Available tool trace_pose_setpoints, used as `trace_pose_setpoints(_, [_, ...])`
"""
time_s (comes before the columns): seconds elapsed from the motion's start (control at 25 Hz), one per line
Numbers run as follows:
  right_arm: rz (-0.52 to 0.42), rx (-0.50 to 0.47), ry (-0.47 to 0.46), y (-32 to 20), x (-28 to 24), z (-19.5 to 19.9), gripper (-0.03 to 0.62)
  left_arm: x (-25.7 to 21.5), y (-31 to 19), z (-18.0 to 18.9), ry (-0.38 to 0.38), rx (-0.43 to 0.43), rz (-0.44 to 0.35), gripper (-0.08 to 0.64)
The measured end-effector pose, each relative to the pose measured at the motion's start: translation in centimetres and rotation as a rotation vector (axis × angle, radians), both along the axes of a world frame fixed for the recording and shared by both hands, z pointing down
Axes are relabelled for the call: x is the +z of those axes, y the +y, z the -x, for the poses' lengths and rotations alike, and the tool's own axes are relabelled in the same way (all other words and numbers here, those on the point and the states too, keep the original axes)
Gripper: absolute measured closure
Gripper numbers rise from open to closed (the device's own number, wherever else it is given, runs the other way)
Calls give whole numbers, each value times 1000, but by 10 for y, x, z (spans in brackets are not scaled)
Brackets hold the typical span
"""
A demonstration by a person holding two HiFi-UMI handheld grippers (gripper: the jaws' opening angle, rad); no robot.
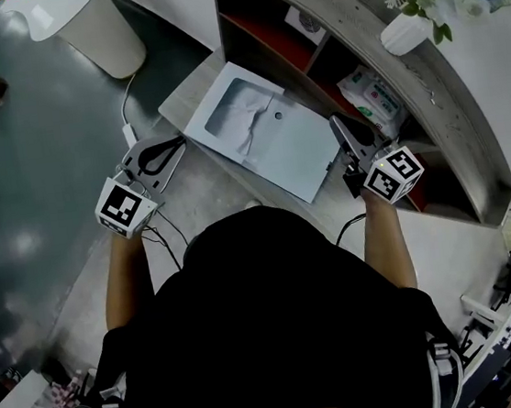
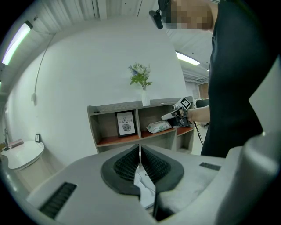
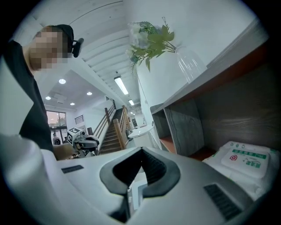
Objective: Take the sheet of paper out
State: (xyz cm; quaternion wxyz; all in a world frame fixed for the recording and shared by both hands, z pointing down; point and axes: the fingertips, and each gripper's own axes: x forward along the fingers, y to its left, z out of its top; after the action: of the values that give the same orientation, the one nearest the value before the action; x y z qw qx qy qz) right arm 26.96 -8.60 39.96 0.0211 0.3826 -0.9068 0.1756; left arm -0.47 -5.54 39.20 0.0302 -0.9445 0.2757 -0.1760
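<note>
Both grippers are clenched on nothing: left gripper (image 1: 177, 146) mid-left, right gripper (image 1: 339, 126) mid-right. Between them, centre frame, the sheet of paper (image 1: 243, 117) sits inside the folder (image 1: 300, 151). Approach stage, I'd say. Next: open up, pinch the sheet.

The space above the flat white box with a sunken window (image 1: 271, 146) lay open. A bare strip of grey tabletop (image 1: 208, 195) ran along its near edge. On the right, the grey wooden shelf unit with red-brown boards (image 1: 426, 85) stood close, and the right gripper (image 1: 338, 125) filled that narrow gap. A green-and-white wipes pack (image 1: 374, 99) took up the nearest compartment. On the left, black cables (image 1: 168, 228) crossed the table edge near the left gripper (image 1: 179, 145). Beyond lay open dark floor (image 1: 38, 160).
</note>
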Motion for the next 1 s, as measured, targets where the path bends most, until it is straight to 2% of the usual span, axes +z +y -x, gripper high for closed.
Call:
trace_pose_setpoints(0.24, [-11, -32, 11, -4, -3, 0, 578, 4, -5, -10, 11, -8, -2, 537])
trace_pose_setpoints(0.44, [-19, -68, 2, -6, -7, 5, 578, 6, -1, -19, -20, 6, 0, 537])
trace_pose_setpoints(1.0, [3, -129, 10, 9, 3, 26, 578, 11, 15, -11, -21, -4, 24, 537])
